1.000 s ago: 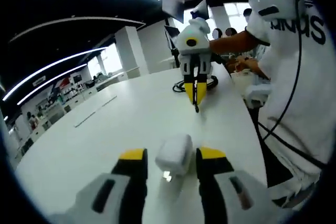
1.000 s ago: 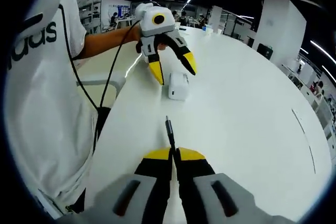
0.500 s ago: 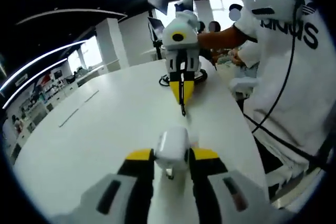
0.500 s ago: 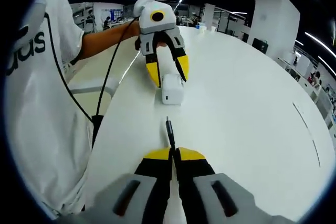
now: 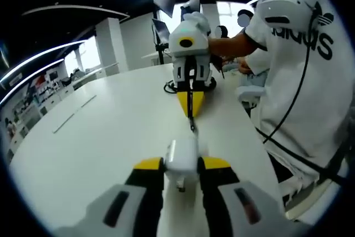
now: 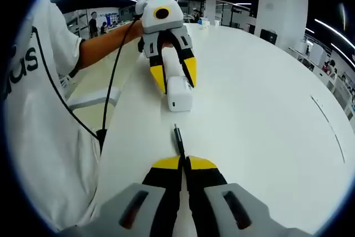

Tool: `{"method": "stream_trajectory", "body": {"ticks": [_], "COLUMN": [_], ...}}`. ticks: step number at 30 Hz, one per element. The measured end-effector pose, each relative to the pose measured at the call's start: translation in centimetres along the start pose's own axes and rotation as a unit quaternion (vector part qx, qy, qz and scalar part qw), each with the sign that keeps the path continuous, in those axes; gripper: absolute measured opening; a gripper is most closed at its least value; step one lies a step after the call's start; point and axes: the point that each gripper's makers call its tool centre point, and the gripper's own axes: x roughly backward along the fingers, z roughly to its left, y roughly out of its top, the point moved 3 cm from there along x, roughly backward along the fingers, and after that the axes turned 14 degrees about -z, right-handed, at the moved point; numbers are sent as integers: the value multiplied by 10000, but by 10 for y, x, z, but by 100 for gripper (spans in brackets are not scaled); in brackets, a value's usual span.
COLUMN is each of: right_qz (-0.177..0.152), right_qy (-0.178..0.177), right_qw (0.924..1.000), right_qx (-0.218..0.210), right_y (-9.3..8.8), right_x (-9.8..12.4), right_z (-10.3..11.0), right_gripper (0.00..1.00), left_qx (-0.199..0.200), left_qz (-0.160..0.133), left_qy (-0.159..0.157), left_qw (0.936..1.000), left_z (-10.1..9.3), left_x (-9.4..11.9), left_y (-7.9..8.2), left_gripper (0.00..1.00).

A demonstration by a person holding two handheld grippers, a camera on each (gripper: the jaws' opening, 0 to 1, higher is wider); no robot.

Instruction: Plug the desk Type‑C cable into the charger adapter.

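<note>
Closing in on the white charger adapter, the left hand-held gripper is now clamping it between its yellow-tipped jaws, where a second ago those jaws were standing apart on either side of it. In the left gripper view the adapter is sitting upright between the jaws, its base on the white bench. Ahead, the right hand-held gripper is facing this way, nearer than a second ago, its jaws pressed together on the dark Type-C cable. The plug end is pointing at the adapter and is standing just short of it. A coil of dark cable is lying on the bench behind that gripper. A person in a white T-shirt is standing at the bench's right edge.

In the right gripper view, the right hand-held gripper is holding the Type-C cable with its jaws together, the plug sticking forward over the bench. The charger adapter is lying straight ahead, gripped between the jaws of the left hand-held gripper, which a second ago were spread above it. Plug and adapter are near each other but apart. The person's T-shirt is showing on the left.
</note>
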Motion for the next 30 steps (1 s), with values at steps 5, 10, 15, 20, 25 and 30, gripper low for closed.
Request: {"method": "stream_trajectory", "body": {"ticks": [5, 10, 15, 20, 25, 30], "right_qz": [-14, -15, 8, 15, 37, 77], "right_qy": [39, 86, 105, 112, 113, 122], "right_qw": [10000, 10000, 9999, 9999, 9999, 9999], "right_qx": [-9, -21, -32, -27, 3, 46], "right_y": [7, 10, 11, 11, 11, 12], "right_x": [-5, -8, -9, -10, -11, -11], "right_z": [-1, 4, 6, 8, 9, 12], "right_gripper": [1, 1, 1, 1, 1, 1], "left_qx": [141, 300, 351, 387, 413, 453], "left_qz": [28, 61, 83, 93, 128, 139], "left_qy": [-143, -185, -137, -108, -117, -117], "left_qw": [9998, 9994, 9993, 9992, 9990, 9988], "left_z": [-3, -6, -6, -6, -8, -9], "left_x": [-4, -8, -8, -7, -8, -9], "left_y": [1, 2, 2, 3, 4, 4], "left_gripper": [23, 23, 23, 23, 23, 23]}}
